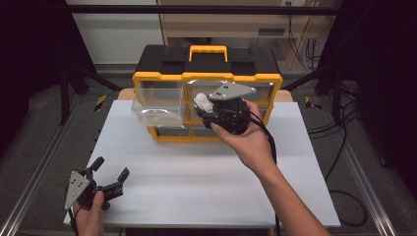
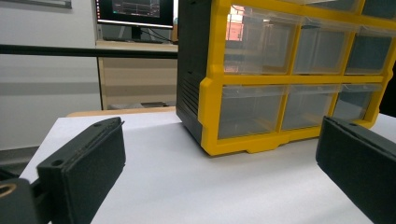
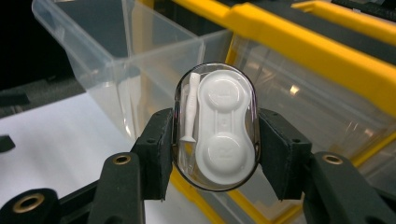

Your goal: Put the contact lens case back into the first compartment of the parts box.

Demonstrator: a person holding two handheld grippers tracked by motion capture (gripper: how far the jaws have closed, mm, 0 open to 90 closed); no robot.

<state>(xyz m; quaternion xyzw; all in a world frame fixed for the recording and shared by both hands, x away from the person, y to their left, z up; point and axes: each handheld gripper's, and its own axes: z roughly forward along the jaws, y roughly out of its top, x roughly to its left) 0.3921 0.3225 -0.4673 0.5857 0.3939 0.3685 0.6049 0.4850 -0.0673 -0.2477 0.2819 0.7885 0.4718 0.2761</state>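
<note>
A yellow and black drawer cabinet stands at the back of the white table. Its top left clear drawer is pulled out. My right gripper is raised in front of the cabinet, beside that drawer, shut on a clear oval case with a white contact lens holder inside. The two pads press on the case's sides. My left gripper rests at the table's front left corner, open, with nothing between its fingers. The left gripper view faces the cabinet.
A yellow handle tops the cabinet. Black cables lie on the floor to the right. Metal rails run along both table sides. A monitor and a wooden desk stand behind the table.
</note>
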